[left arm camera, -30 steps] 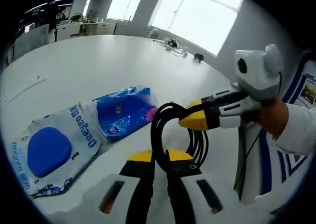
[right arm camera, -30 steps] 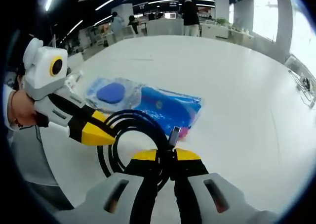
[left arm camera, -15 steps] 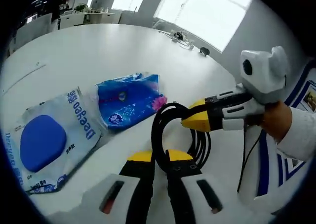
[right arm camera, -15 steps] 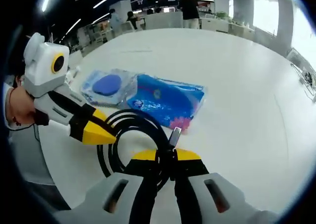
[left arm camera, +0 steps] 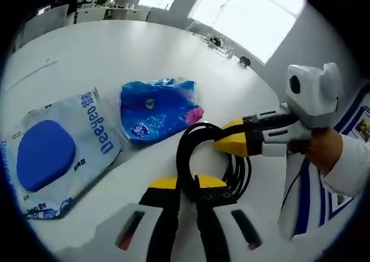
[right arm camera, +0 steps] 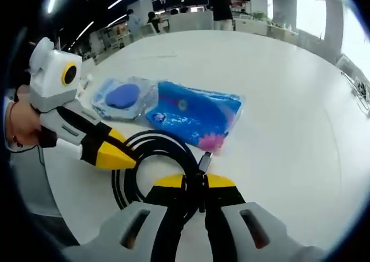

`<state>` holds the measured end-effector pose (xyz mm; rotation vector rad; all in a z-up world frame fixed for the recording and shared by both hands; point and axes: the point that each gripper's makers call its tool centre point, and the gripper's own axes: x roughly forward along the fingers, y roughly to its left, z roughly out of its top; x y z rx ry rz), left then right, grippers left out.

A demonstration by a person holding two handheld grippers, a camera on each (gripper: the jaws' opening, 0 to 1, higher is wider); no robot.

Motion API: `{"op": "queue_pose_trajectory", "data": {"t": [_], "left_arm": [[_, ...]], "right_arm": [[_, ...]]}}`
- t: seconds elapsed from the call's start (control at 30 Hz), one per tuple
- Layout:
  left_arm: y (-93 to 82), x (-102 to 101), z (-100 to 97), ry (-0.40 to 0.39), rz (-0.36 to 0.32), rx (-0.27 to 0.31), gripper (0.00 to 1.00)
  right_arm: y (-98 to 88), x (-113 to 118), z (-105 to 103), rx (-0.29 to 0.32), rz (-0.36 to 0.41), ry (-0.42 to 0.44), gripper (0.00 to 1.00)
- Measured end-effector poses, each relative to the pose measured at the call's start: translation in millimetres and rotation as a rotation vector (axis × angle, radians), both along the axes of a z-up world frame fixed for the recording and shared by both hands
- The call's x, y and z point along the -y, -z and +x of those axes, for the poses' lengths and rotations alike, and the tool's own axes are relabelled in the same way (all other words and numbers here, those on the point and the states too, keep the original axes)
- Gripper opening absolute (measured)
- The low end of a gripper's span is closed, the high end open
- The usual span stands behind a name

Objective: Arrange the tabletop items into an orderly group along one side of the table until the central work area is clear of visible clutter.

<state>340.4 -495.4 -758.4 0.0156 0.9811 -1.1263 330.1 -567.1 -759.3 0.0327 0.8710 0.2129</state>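
Both grippers held one coiled black cable (left arm camera: pixel 199 152) between them, apparently so the loops stayed gathered while the coil was carried to join the other items. The left gripper (left arm camera: pixel 187 187) had its jaws clamped together on the near side of the coil; the strands rose from between the yellow tips. The right gripper (right arm camera: pixel 194 184) was likewise closed on the cable (right arm camera: pixel 151 158), with a metal plug end (right arm camera: pixel 204 159) standing up just above its tips. In the left gripper view the right gripper (left arm camera: pixel 231 141) entered from the right and met the far side of the loop.

The coil sat just beside a blue tissue pack (left arm camera: pixel 155 109), which touched a wipes pack (left arm camera: pixel 55 152) with a blue lid. Both packs lay flat on the white surface (left arm camera: pixel 115 48), side by side, which read as the start of the ordered group.
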Motion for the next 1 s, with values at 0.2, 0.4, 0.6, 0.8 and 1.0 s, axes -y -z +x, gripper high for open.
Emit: {"op": "queue_pose_trajectory", "data": {"t": [0.2,0.4,0.6,0.8,1.0], "left_arm": [[1.2,-0.5,0.6,-0.015,-0.011,-0.012,0.07],[0.4,-0.8,2.6,-0.026,-0.021,-0.013,0.07],[-0.6,-1.5,3.0,-0.03,-0.031,-0.017,0.11],[-2.3,-0.9,1.5,-0.024,-0.046,-0.014,0.18],[-5.2,-0.7,1.3,-0.021,-0.057,-0.012,0.23]], "right_arm": [[4.0,0.5,-0.1,-0.005,-0.007,0.005,0.1],[3.0,0.5,2.7,0.006,-0.013,0.006,0.1],[1.8,1.8,4.5,0.011,-0.016,0.011,0.11],[-1.6,5.1,5.5,0.027,-0.028,0.022,0.16],[-5.5,6.1,4.9,0.039,-0.027,0.029,0.19]]}}
